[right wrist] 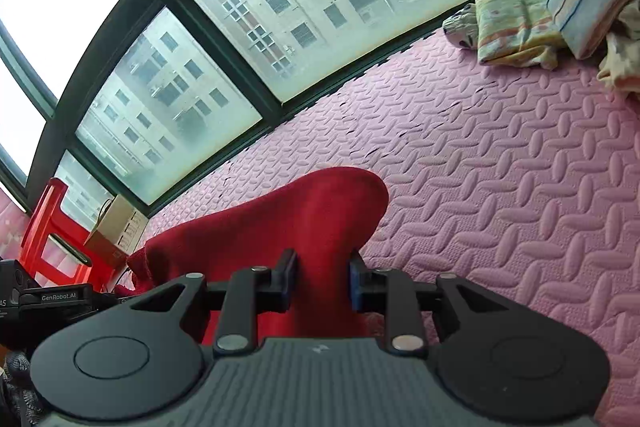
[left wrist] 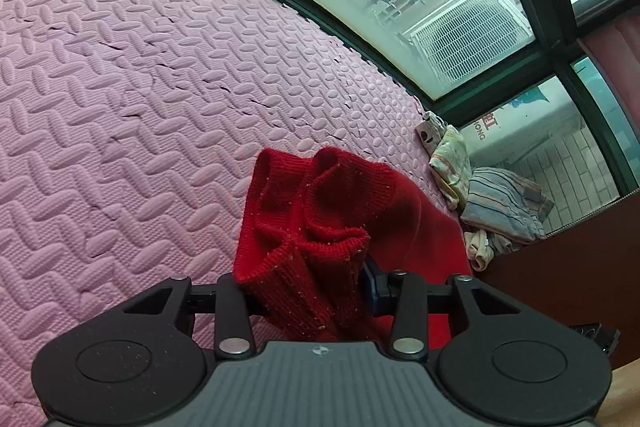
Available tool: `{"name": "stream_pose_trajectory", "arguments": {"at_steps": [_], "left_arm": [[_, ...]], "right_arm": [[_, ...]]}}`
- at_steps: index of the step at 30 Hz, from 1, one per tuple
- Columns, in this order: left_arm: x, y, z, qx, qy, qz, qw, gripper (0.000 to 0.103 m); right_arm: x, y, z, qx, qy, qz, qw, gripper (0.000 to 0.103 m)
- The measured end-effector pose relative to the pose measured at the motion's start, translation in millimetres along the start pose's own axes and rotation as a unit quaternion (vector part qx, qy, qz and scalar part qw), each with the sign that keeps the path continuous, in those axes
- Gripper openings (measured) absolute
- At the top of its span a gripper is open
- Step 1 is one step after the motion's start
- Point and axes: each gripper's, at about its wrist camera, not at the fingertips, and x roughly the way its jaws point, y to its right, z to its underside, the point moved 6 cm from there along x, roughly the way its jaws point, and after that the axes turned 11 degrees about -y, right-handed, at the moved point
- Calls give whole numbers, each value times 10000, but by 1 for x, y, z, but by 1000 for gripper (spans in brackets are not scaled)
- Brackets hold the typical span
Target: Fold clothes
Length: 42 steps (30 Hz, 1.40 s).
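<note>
A red knitted garment (left wrist: pixel 316 211) is bunched between the jaws of my left gripper (left wrist: pixel 304 291), which is shut on a thick ribbed fold; the left pad is hidden under the cloth. In the right wrist view the same red garment (right wrist: pixel 280 223) rises in a hump above the pink foam mat (right wrist: pixel 500 187). My right gripper (right wrist: pixel 322 283) is shut on a narrower fold of it, both pads pressing the fabric. The garment hangs lifted off the mat in both views.
The pink foam mat (left wrist: pixel 120 87) runs up to a large dark-framed window (left wrist: pixel 420 7). A pile of striped and patterned clothes (left wrist: pixel 484 195) lies in the corner by the window. A red plastic stool (right wrist: pixel 48 227) and a cardboard box (right wrist: pixel 116 227) stand at the left.
</note>
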Motion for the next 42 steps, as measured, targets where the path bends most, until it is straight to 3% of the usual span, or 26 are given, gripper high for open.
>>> {"name": "stream_pose_trajectory", "arguments": {"at_steps": [7,14,16,17,21,25,29,31,37,42], "left_arm": [[54,37,-14,250,-278,90,9993,43],[89,45,-15,299,-469,-122,9984,48],[89,44,-15,304,-454,-149,9984,51],[87,45,-16,344,-440,-147,9983,54],[71,51,-20,625,-242,-322,9972,62],[48,59,-29,775,169,-428,9959,62],[31,72,-35,967,501,-337,9935,58],[30,83,-35,1106,516,-165,9924,48],[58,107,-29,1599,172,-33,9870,34],[82,92,-38,1361,5,-144,9906,32]], "right_arm": [[-20,44,-24,155,258,485,9984,25],[-10,81,-27,408,189,769,9960,27],[-7,85,-26,386,153,819,9958,30],[-8,85,-26,353,167,903,9951,36],[-14,79,-31,81,241,1205,9924,38],[-21,65,-41,-188,388,1265,9910,39],[-14,55,-49,-335,361,1227,9912,41],[-7,54,-52,-400,323,1273,9905,41],[12,49,-61,-506,224,1375,9890,42],[27,45,-69,-650,154,1474,9868,44]]}}
